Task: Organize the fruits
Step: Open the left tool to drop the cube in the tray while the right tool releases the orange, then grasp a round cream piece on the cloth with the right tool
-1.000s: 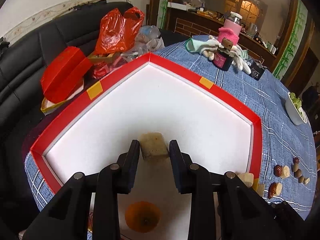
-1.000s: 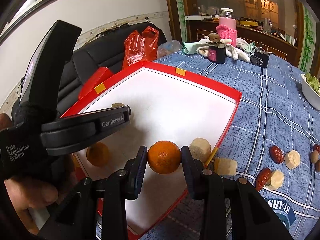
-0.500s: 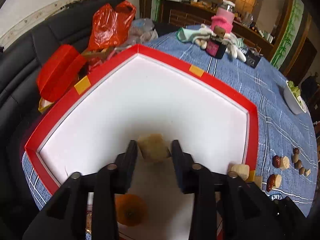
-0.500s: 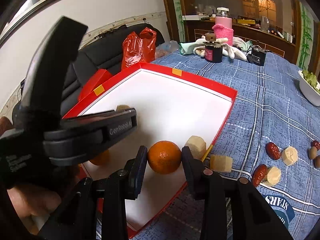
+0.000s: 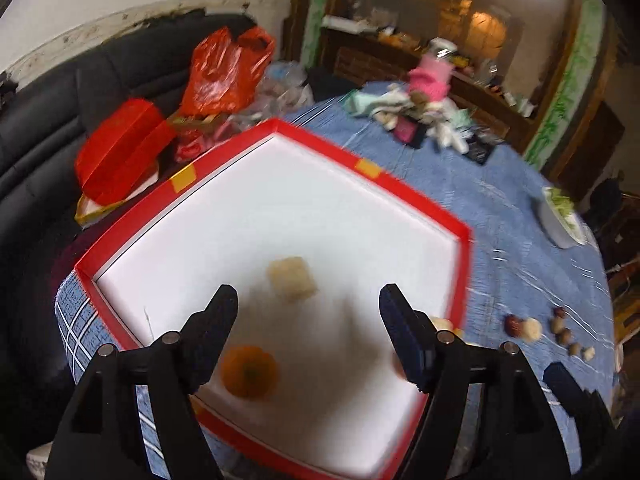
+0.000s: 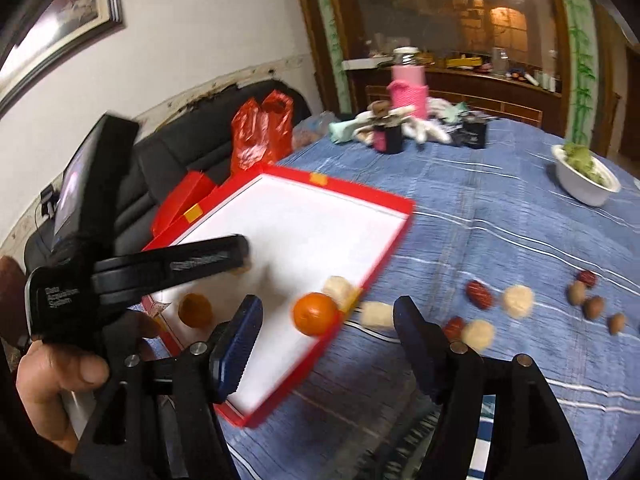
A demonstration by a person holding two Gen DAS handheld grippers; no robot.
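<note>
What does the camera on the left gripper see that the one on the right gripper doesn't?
Left view only: the pale block in the red tray, unobstructed between the opening left gripper.

Right view only: a framed picture, the hand holding the left tool, and the opening right gripper, nothing gripped.

Both: tray, an orange inside it, the white bowl, the red bag.

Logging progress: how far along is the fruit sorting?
Done: two oranges and a pale chunk sit in the red tray. In hand: nothing; both grippers' jaws opening, empty. Left: red dates, pale pieces and nuts on the tablecloth.
</note>
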